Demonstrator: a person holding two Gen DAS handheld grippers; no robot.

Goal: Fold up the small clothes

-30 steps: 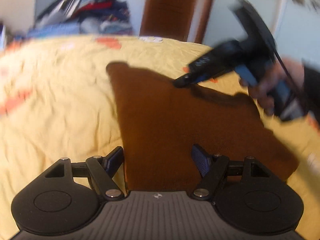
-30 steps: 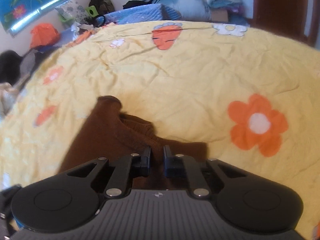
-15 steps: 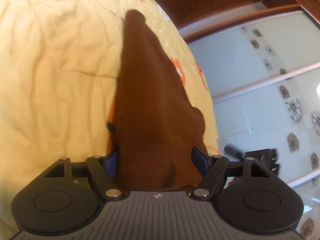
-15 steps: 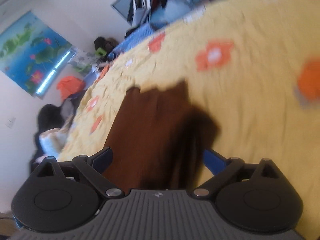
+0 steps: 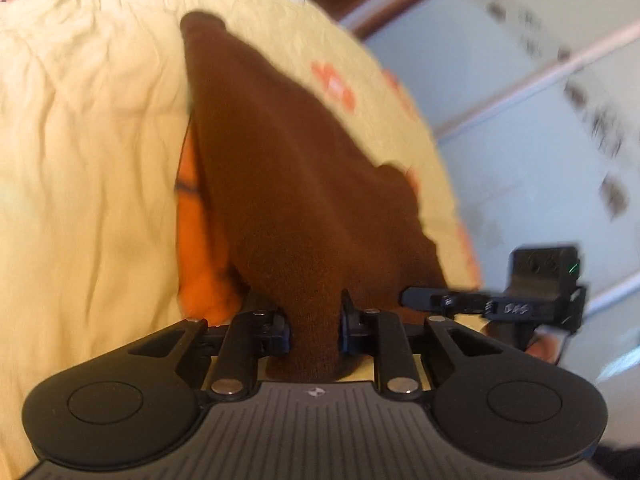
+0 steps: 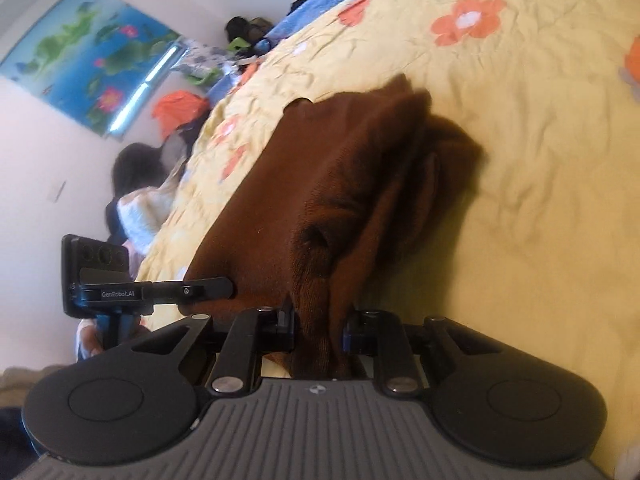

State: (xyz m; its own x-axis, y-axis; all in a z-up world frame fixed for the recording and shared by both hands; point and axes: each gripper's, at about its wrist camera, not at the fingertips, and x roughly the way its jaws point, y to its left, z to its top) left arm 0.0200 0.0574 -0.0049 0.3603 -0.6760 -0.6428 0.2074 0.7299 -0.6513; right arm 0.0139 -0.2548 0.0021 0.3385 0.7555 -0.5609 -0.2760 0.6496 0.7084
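Note:
A small brown knit garment lies stretched on the yellow flowered bedspread. My left gripper is shut on its near edge. The right gripper's device shows at the right of the left wrist view. In the right wrist view the brown garment is bunched in folds, and my right gripper is shut on its near edge. The left gripper's device shows at the left there, next to the cloth.
An orange print on the bedspread shows beside the garment. A person sits beyond the bed's far side near a blue poster. Piled clothes lie past the bed edge. Tiled wall panels stand behind.
Both grippers have closed on the brown garment's near edge; half a second ago both stood open around it. The right one was shut a second ago, then opened.

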